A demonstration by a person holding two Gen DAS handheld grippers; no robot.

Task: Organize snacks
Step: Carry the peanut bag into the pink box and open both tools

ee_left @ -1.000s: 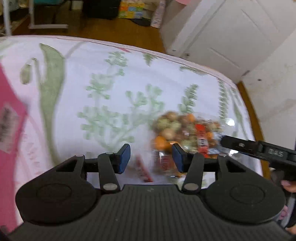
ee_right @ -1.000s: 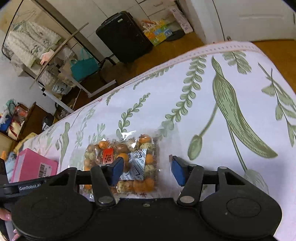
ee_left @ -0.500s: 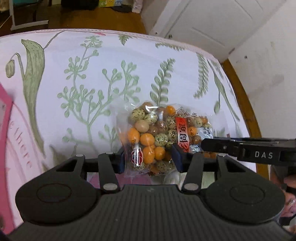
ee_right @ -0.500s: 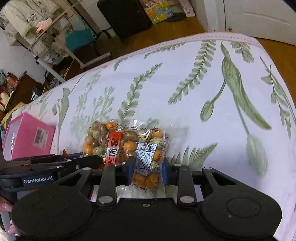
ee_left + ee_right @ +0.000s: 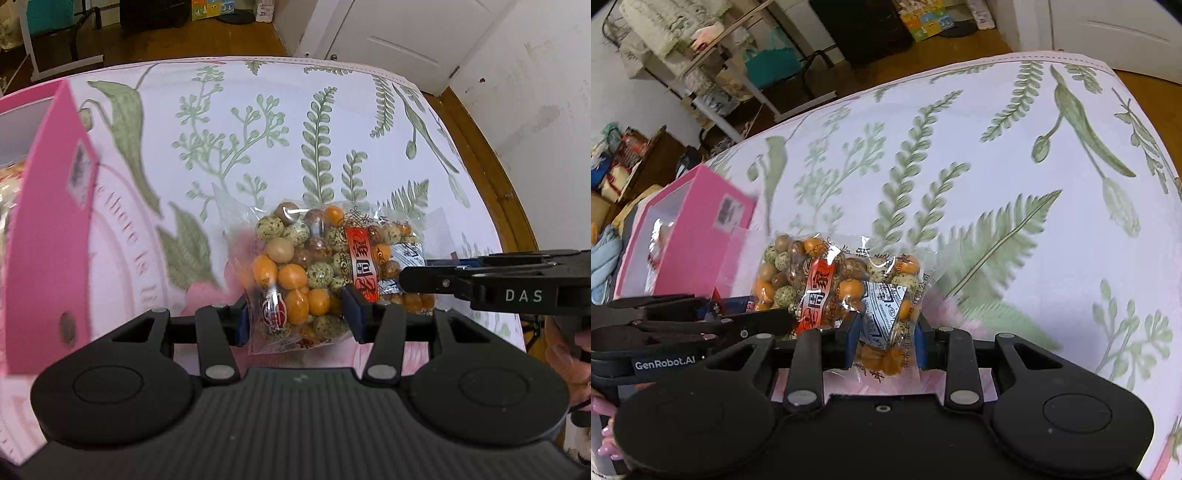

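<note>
Left gripper [image 5: 297, 317] clamped on the near-left end of the clear snack bag [image 5: 325, 266], right gripper [image 5: 888, 343] pinched tight on the near-right corner of the same bag, blue pads biting into the plastic on both sides. Bag slung between the two, clear of the fern-print cloth [image 5: 229, 122], long axis running roughly across from one gripper to the other. Pink box [image 5: 690, 236] off to the left, open top showing, closer to the left gripper than to the right, so likely a leftward carry with the left side leading. Mottled green, brown and orange coated nuts inside the bag. Red label strip with gold Chinese characters, not legible enough to quote; white printed panel beside it too small to read. "DAS" on the right gripper's side in the left view, "GenRobot.AI" on the left gripper's side in the right view
</note>
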